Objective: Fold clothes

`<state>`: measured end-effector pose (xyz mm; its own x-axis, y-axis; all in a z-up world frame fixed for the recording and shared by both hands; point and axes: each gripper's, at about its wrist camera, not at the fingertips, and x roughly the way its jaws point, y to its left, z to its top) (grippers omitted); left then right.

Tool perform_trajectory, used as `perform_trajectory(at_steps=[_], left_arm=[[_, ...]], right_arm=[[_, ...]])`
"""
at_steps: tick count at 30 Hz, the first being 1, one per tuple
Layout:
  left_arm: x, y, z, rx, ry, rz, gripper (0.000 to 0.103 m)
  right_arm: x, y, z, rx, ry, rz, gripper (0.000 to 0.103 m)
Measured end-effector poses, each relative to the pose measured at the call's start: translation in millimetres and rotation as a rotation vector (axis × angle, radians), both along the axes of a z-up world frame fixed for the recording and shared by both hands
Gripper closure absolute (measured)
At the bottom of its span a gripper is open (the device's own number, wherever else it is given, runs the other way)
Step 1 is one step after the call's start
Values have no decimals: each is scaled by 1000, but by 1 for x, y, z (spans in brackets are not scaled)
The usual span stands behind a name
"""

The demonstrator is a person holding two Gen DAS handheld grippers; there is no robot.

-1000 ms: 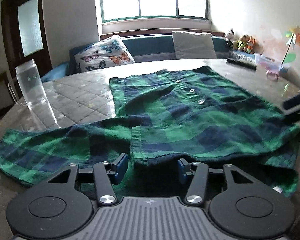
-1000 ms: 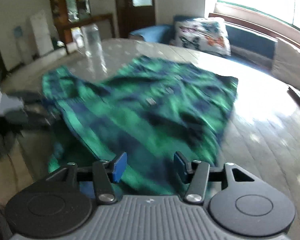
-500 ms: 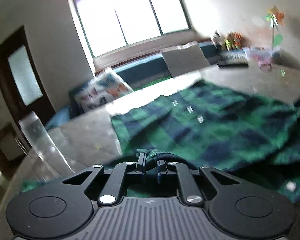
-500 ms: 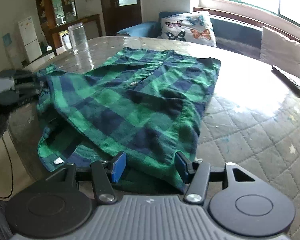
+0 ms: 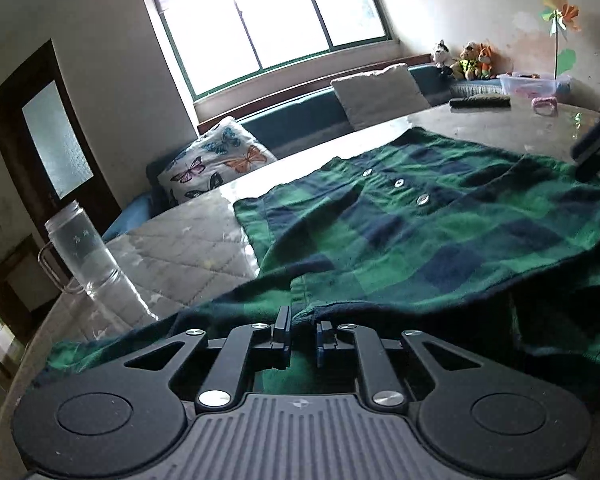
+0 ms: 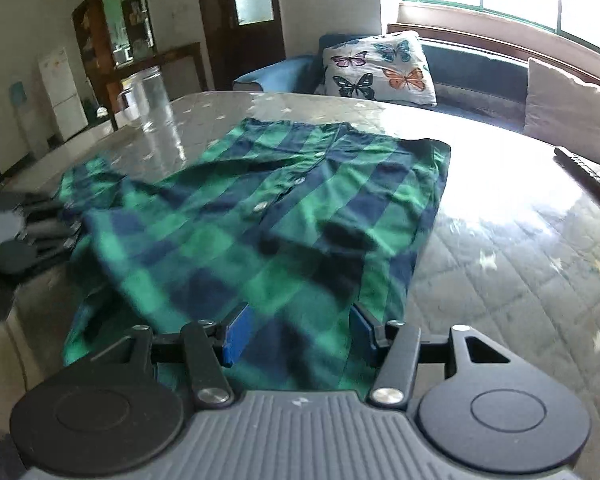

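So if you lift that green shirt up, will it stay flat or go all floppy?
Probably floppy: the shirt already sags and wrinkles where the left gripper pinches its edge. It likely drapes and trails instead of keeping shape, since one part hangs over the table edge. It looks soft and light, so a pinch should hold it.

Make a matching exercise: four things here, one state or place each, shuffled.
1. left gripper
2. right gripper
3. jug
4. remote

a. open over the shirt
b. standing left of the shirt
c. shut on the shirt
d. lying right of the shirt

Pairs: 1-c, 2-a, 3-b, 4-d
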<state>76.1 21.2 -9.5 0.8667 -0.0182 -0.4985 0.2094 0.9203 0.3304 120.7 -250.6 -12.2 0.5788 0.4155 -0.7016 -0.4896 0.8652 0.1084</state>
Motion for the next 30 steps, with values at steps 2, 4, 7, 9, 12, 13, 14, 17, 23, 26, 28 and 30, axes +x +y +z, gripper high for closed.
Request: perform_trajectory(at_steps=[2,4,7,9,12,13,14,17,23,26,28,30], left_arm=[[-2,3,-2,6,11,9,88],[-4,6,-5,17,21,26,87],[-7,17,0,13,25,60,78],[-8,25,5,5,25,83,72],[-10,37,14,-11,23,117,69],[-10,40,20,-32,14,132,69],[-9,41,26,-65,8,142,69],[-2,38,31,-168,31,117,70],[18,11,10,-244,130,24,88],[22,5,-2,-231,157,14,90],[19,6,-3,-223,143,3,90],[16,8,-4,-231,141,3,90]], right_arm=[[12,3,-8,-11,13,-11,48],[22,4,-17,-28,33,-26,48],[27,4,-24,-48,52,-33,48],[24,5,-19,-62,37,-24,48],[22,7,-11,-68,0,-16,48],[23,8,-9,-71,-8,-19,48],[26,9,-9,-69,-11,-24,47],[36,11,-13,-61,-5,-41,48],[49,9,-31,-74,19,-80,47],[49,4,-30,-69,24,-103,47],[47,2,-25,-58,23,-108,48],[42,5,-22,-57,5,-86,48]])
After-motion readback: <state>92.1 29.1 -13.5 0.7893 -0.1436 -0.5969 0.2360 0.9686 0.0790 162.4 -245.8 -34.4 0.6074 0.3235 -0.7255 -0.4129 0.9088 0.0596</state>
